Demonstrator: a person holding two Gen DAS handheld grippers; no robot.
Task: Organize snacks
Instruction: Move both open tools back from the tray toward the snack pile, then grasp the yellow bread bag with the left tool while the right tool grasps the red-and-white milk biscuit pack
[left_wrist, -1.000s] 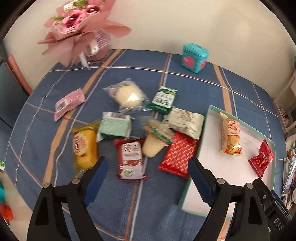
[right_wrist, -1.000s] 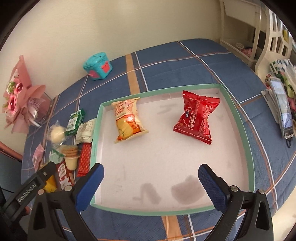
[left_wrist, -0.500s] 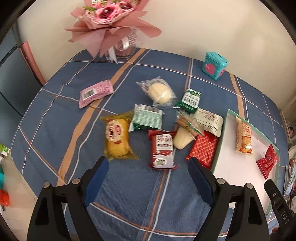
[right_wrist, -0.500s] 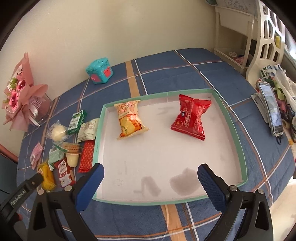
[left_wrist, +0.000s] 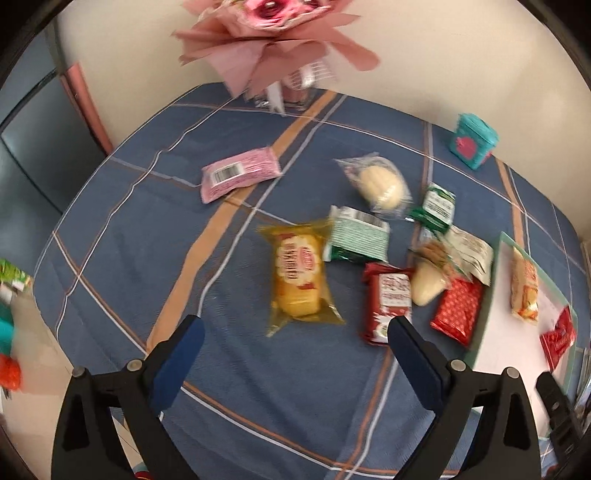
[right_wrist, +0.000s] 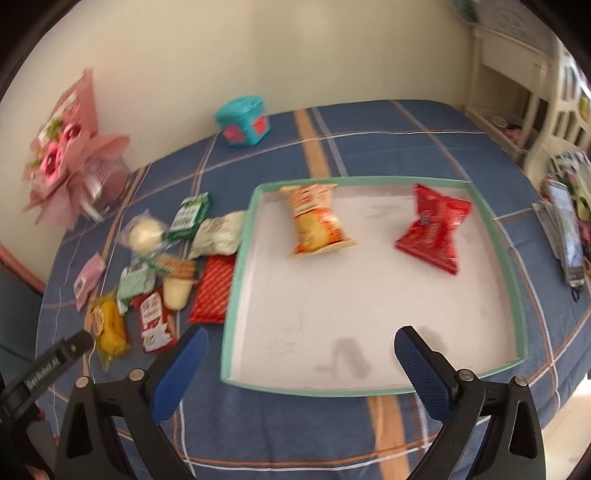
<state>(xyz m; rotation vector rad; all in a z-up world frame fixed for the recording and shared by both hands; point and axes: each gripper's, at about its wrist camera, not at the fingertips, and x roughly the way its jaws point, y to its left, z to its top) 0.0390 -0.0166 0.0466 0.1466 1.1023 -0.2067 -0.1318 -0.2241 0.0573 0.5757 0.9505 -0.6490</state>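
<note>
Since a second ago, the left gripper (left_wrist: 295, 332) has swung away from the tray toward the loose snacks, and its jaws have just been opening wider, with nothing between them. Its blue pads now stand far apart above the blue plaid tablecloth (left_wrist: 129, 236), just short of a yellow-wrapped cake (left_wrist: 297, 277) lying lengthwise in clear crinkled film. Beside the cake sit a red-and-white packet (left_wrist: 389, 301), a pale jelly cup (left_wrist: 424, 286) on its side, and a red patterned bar (left_wrist: 458, 308) touching the tray's edge. Farther on are a mint-green packet (left_wrist: 358, 236), a white pouch (left_wrist: 471, 253), a dark green sachet (left_wrist: 436, 208), a round bun in clear wrap (left_wrist: 380, 184), and, apart to the left, a pink packet (left_wrist: 240, 173). The right gripper (right_wrist: 299, 345) is spread wide and empty over the near rim of the teal-edged white tray (right_wrist: 236, 288). Inside the tray, well apart, lie an orange chip bag (right_wrist: 314, 221) and a red chip bag (right_wrist: 432, 229). Against the wall stand a teal box (right_wrist: 243, 120) and a pink bouquet (left_wrist: 273, 40).
</note>
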